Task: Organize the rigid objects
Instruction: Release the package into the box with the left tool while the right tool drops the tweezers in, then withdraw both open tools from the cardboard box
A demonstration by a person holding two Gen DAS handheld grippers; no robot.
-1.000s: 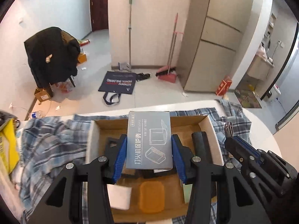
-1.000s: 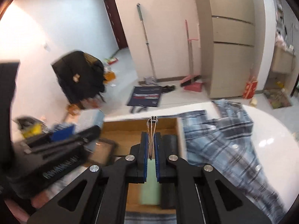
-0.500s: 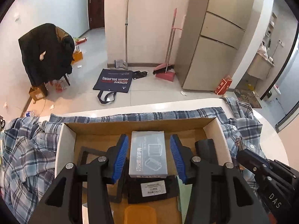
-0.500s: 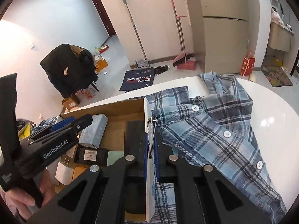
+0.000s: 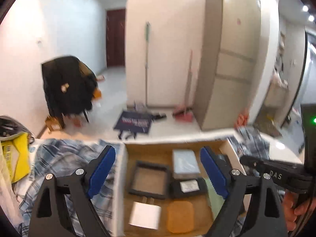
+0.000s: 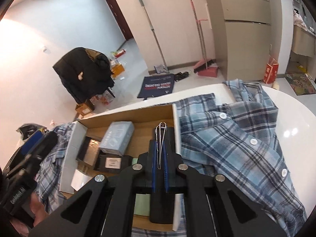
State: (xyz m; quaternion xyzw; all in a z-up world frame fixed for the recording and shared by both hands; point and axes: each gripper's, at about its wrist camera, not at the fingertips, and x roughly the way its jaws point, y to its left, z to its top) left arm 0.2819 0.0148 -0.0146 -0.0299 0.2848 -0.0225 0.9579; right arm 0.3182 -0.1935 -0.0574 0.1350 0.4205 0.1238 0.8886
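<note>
While pale box [image 5: 185,161] lies boxed, left fingers [image 5: 102,165] just parted, empty; right fingers [image 6: 153,164] pinching metal clip [image 6: 161,138].

White table [image 6: 292,118] bears plaid shirt [image 6: 246,136], cardboard box [image 6: 126,116]

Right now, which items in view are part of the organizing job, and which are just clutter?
Job:
- cardboard box
- blue-grey carton in it
- black frame, orange pad, white card
- metal clip shut in right gripper
- left gripper, open

Lying about:
- plaid shirt
- broom
- navy bag
</note>
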